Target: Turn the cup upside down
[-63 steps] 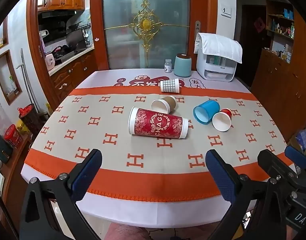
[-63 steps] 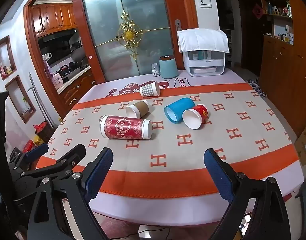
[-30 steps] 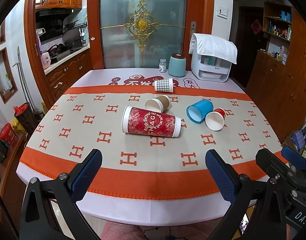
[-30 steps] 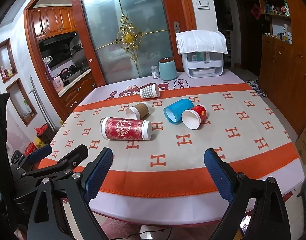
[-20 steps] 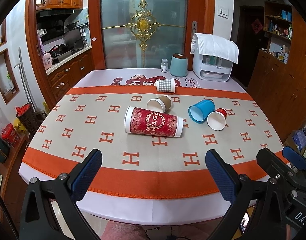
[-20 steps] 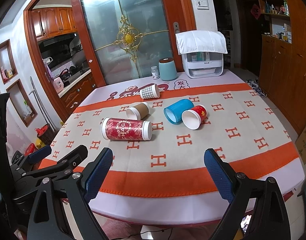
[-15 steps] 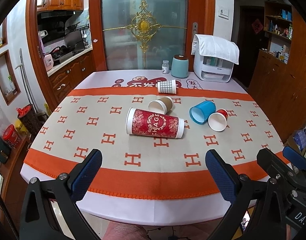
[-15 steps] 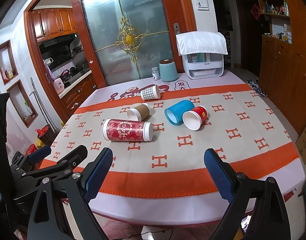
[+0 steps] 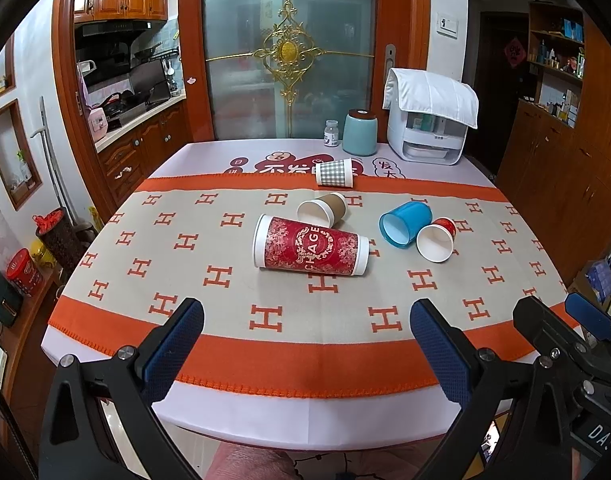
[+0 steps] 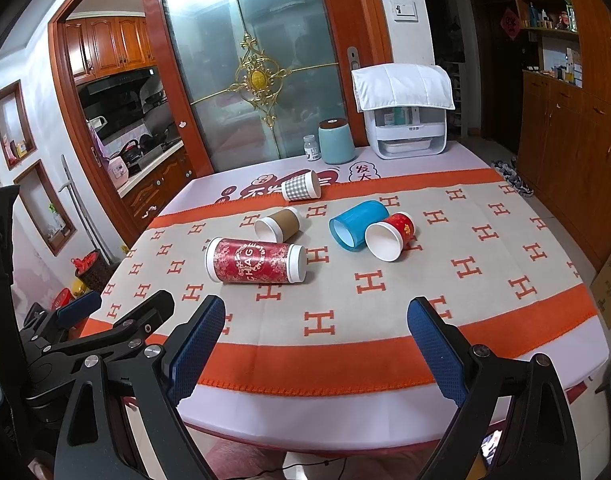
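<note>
Several cups lie on their sides on the table: a tall red patterned cup [image 9: 310, 250] [image 10: 256, 261], a brown paper cup [image 9: 322, 209] [image 10: 278, 223], a blue cup [image 9: 404, 224] [image 10: 358, 223], a small red cup [image 9: 437, 239] [image 10: 389, 235] and a checked cup [image 9: 334, 173] [image 10: 301, 185]. My left gripper [image 9: 305, 344] is open and empty over the near table edge, short of the tall red cup. My right gripper [image 10: 315, 340] is open and empty beside it. The right gripper also shows at the left view's right edge [image 9: 577, 328].
The table wears an orange and beige H-pattern cloth [image 9: 225, 280]. At the far end stand a teal canister [image 9: 360, 133], a small white bottle [image 9: 332, 133] and a white appliance under a cloth [image 9: 427, 124]. Wooden cabinets [image 9: 565, 184] line the right side.
Both views have shifted slightly; the cups sit a little nearer in frame than a second ago. Both grippers stay open and the cups have not moved on the table.
</note>
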`<state>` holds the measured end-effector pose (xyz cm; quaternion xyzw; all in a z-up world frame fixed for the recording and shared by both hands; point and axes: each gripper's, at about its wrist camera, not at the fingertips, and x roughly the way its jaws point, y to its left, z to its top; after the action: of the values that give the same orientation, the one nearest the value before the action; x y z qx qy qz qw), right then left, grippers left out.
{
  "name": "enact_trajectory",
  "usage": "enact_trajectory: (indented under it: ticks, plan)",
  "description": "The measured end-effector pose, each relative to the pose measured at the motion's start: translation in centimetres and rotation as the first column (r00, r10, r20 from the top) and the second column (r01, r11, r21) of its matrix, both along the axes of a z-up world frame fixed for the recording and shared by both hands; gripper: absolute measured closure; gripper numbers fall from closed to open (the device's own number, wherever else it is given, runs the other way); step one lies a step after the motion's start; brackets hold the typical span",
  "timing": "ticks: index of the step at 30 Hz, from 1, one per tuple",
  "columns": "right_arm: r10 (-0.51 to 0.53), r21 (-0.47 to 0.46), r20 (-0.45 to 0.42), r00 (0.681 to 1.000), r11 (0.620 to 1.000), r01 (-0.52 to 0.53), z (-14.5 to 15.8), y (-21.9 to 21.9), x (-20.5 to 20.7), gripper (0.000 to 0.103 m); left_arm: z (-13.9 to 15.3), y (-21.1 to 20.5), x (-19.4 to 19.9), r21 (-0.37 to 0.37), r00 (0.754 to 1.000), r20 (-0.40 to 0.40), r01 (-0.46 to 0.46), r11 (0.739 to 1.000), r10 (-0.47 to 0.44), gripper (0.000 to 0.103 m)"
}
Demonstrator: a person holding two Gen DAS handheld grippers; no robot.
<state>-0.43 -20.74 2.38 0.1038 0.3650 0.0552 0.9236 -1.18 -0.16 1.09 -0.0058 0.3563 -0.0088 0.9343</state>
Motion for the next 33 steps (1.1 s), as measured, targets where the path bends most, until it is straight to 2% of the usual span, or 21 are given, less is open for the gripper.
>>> enact_trajectory:
  ticks: [19,33]
  plan:
    - [-0.002,0.004,0.003,1.0,1.0,0.002,-0.2,0.0,0.0,0.009,-0.1,0.2,0.0,0.0,1.0,-0.003,0.001,1.0,-0.001,0.001]
    - [0.0,0.014,-0.016,1.0,1.0,0.0,-1.4,0.7,0.2,0.009,-0.7,0.5,1.0,-0.007,0.998,-0.044,0.043,0.999,-0.043,0.001]
